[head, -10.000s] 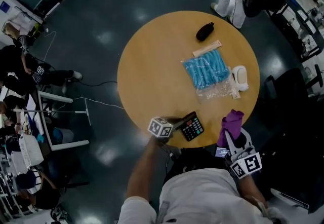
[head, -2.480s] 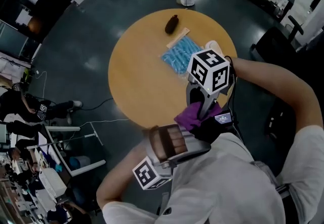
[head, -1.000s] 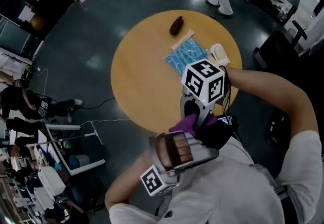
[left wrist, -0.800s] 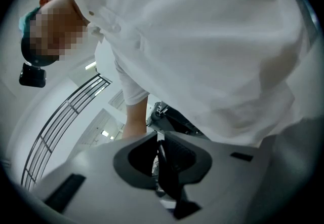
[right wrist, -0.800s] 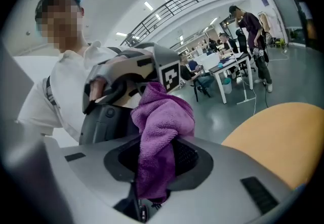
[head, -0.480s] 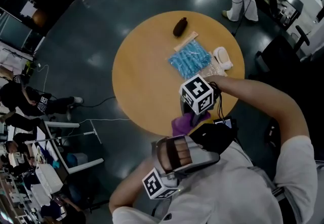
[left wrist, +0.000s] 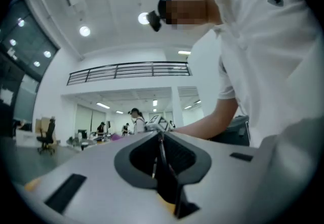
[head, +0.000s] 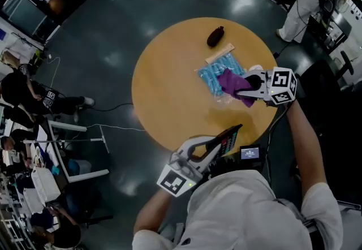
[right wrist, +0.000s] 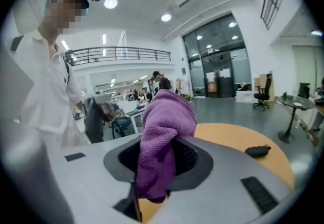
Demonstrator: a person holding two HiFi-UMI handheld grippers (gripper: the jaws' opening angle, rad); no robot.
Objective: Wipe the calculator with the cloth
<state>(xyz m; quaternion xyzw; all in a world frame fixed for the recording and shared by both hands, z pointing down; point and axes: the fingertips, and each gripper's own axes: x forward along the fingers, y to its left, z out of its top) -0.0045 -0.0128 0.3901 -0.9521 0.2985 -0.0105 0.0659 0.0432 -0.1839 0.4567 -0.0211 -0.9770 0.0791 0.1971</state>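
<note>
Head view: a person in a white shirt holds a black pocket calculator (head: 229, 139) tipped on edge at the rim of the round wooden table (head: 169, 90), at about 5 o'clock. Its long axis runs from 8 o'clock to 2 o'clock, with the far end aimed at 2 o'clock. The left gripper (head: 218, 147) has its jaws pressed onto the near end; the left gripper view shows a thin dark edge between them. The right gripper (head: 246, 86), jaws pinching a purple terry cloth (head: 229, 81), hangs at the table's 3 o'clock, over a blue plastic packet (head: 212, 77) and well apart from the calculator. A black pouch (head: 216, 35) lies at 12 o'clock.
</note>
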